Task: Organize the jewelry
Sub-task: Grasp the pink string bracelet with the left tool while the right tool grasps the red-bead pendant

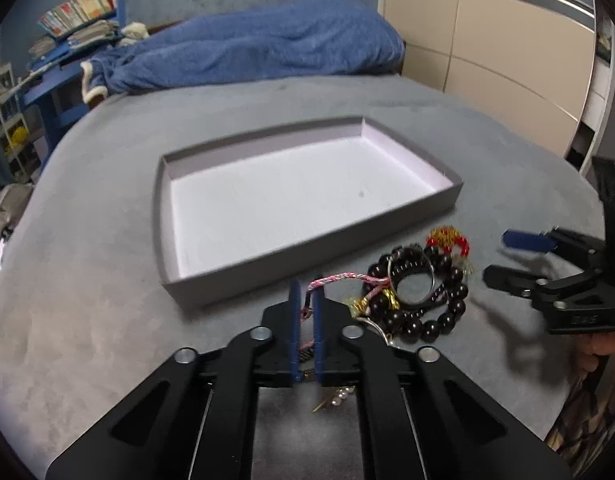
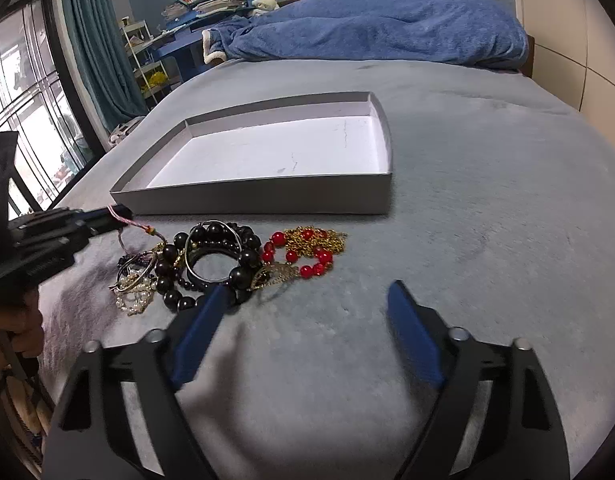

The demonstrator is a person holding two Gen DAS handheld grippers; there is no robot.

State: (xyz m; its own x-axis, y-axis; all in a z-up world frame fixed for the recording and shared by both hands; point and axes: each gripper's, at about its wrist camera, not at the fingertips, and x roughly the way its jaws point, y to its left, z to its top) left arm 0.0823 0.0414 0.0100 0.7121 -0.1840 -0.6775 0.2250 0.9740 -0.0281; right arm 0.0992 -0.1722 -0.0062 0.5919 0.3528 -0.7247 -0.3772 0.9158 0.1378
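From the left wrist, the left gripper (image 1: 306, 296) had its blue fingers (image 1: 294, 320) pinched nearly together on the pink woven cord (image 1: 339, 280), which ran from between the pads rightward into the pile (image 1: 419, 292) of jewelry. The pile lay on the grey bed (image 1: 107, 320) just beside the near wall of the tray (image 1: 211, 292), whose pale floor held nothing. The black beads (image 1: 439, 320) and a metal ring (image 1: 411, 280) sat touching the cord's far end, so a straight pull would probably drag them along. The lift was best made slowly and upward (letting the cord slide free of the beads), then carried over the wall and set down in a corner, leaving room for the rest. The right gripper (image 1: 511, 260) hovered to the right of the pile, near it but not touching.

From the right wrist, the right gripper (image 2: 307, 304) stood with its fingers wide apart and nothing between them, its left finger (image 2: 199, 328) close to the black beads (image 2: 243, 276). The red beads (image 2: 291, 256) with the gold chain (image 2: 323, 240) lay at the pile's right side, apart from the cord (image 2: 135, 224). The left gripper (image 2: 115, 213) showed at the left edge with the cord at its tips. If the beads began to rise, this free gripper could press them down, though gently, since round beads roll.
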